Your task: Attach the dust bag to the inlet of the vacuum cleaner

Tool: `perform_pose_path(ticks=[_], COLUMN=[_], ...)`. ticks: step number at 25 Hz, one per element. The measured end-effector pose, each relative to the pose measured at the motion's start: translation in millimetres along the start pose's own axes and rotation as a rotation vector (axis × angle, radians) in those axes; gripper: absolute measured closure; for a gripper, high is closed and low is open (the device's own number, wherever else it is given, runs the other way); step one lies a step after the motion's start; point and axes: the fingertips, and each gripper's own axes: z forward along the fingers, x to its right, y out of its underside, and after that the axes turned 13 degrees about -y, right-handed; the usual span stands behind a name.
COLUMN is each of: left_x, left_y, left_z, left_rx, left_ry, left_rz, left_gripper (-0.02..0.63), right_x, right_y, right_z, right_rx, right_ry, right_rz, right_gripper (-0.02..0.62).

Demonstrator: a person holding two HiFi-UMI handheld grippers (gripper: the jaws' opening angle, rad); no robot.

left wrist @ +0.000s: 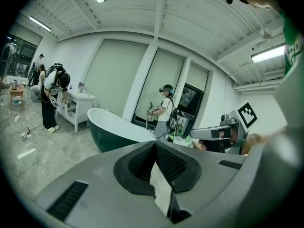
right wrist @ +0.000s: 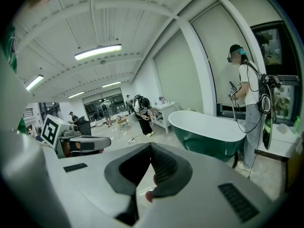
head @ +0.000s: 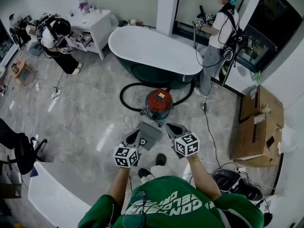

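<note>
The dust bag [head: 151, 131], a flat pale-grey panel with a dark round opening near its near-left corner, shows just on the near side of the vacuum cleaner [head: 159, 103], a red-lidded drum standing on the tiled floor with its black hose [head: 124, 99] looped to the left. The bag and the drum are apart, so the fitting looks not yet begun, and the inlet itself cannot be made out from above. The left gripper [head: 133, 137] overlaps the bag's left edge and the right gripper [head: 172, 127] is just beside its right edge, a placement that seems meant to bracket the panel from both sides. Whether the bag rests on the floor or hangs from a jaw cannot be told. In its own view the left gripper [left wrist: 155, 144] has its ribbed pads pressed together at the tips, only a pale sliver showing in the gap behind them. The right gripper [right wrist: 149, 146] is likewise closed tip to tip, with a reddish patch in its gap that cannot be identified. Both tools point level across the room, not down at the drum. Beyond the vacuum stands a green-and-white bathtub [head: 152, 49]. Cardboard boxes [head: 256, 127] sit at the right. A person [head: 221, 27] stands at the far right and another [head: 57, 37] bends at the far left.
</note>
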Motion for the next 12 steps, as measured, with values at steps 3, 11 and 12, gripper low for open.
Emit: perform_pose_path(ticks=[3,11,12], left_x=[-2,-40,-46], left_y=[12,43,51], left_z=[1,21,23], left_rx=[-0.012,-0.056,-0.067], left_ry=[0.002,-0.036,-0.043], left_rz=[0.008,0.026,0.024], left_gripper=[0.601,0.601,0.601], right_x=[2,20,22], right_y=[15,50,58], right_z=[1,36,42], right_rx=[-0.03,-0.113,-0.127], right_ry=[-0.01,-0.047,-0.056], right_rz=[-0.008,-0.019,-0.016], right_gripper=[0.588,0.588,0.588])
